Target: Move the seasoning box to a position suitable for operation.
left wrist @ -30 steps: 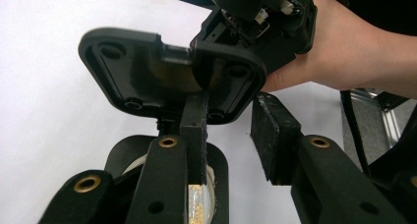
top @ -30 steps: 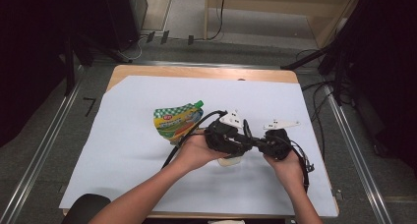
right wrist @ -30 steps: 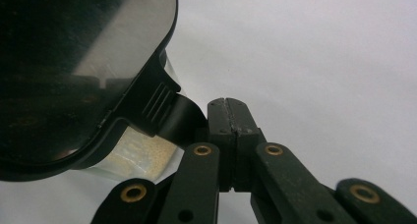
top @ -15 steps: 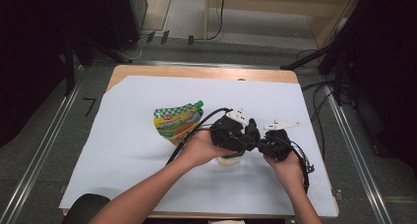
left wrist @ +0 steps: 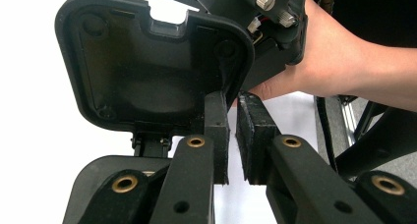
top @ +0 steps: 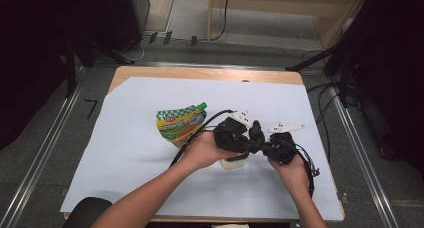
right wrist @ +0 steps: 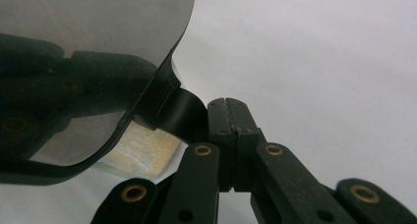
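Observation:
A small pale container (top: 232,163) with yellowish grainy contents (right wrist: 142,155) sits mid-table. Its dark hinged lid (left wrist: 147,71) stands open; from the other side it looks smoky grey (right wrist: 98,22). My left gripper (top: 250,138) comes in from the left, its jaws (left wrist: 232,98) pinched on the lid's right rim with only a thin gap. My right gripper (top: 261,145) meets it from the right. Its pads are pressed together (right wrist: 228,103), and the lid's black tab (right wrist: 182,113) lies against the left pad. A green and yellow spouted pouch (top: 181,124) lies flat to the left.
A white sheet (top: 140,188) covers the table, with a strip of wood (top: 200,73) bare at the far edge. Black cables (top: 200,133) trail from both grippers, one crossing beside the pouch. Metal rails (top: 360,153) run along both sides of the table.
My left hand has moved a little to the right, bringing its gripper close against the right one over the container. The pouch has stayed put.

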Demonstrator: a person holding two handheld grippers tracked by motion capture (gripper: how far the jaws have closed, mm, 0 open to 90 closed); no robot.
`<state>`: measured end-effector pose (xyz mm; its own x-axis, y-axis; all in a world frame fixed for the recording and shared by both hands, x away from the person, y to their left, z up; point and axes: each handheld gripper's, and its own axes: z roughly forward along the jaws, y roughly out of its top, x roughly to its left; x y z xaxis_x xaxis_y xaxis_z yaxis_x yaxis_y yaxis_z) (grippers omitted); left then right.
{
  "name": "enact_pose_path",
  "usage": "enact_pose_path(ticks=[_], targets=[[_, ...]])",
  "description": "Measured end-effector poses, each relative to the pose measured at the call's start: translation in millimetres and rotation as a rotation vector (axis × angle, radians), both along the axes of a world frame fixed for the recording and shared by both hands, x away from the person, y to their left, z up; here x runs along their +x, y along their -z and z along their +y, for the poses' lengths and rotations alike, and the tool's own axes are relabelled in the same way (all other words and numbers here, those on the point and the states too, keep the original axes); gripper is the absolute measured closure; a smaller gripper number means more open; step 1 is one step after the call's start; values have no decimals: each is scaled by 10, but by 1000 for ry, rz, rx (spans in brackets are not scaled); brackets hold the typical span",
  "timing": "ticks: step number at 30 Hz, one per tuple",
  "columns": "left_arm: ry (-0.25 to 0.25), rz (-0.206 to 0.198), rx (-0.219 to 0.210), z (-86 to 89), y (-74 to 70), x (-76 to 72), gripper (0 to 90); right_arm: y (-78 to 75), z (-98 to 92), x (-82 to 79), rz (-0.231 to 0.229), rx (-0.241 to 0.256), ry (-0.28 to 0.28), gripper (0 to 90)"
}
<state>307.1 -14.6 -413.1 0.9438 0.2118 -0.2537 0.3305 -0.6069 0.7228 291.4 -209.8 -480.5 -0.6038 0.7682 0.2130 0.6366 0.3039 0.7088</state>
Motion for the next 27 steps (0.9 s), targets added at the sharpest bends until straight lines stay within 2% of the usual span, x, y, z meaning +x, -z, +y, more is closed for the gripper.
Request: enact_pose_path(ticks=[10, 15, 18, 21, 24, 27], targets=[[7, 2, -4, 37, -21, -8, 841, -24, -1, -29, -8, 11, 14, 900], [1, 17, -9, 152, -79, -10, 739, -65, -64, -84, -13, 34, 30, 900], [1, 43, -10, 226, -106, 1, 677, -103, -91, -159, -17, 38, 31, 900], [8, 76, 8, 290, -121, 11, 610, -150, -88, -265, -27, 28, 26, 898], [4, 67, 3, 382, -136, -16, 572, -169, -90, -381, -26, 30, 20, 884], [-5, 88, 1, 475, -153, -28, 528, -188, -87, -504, -28, 38, 9, 852]])
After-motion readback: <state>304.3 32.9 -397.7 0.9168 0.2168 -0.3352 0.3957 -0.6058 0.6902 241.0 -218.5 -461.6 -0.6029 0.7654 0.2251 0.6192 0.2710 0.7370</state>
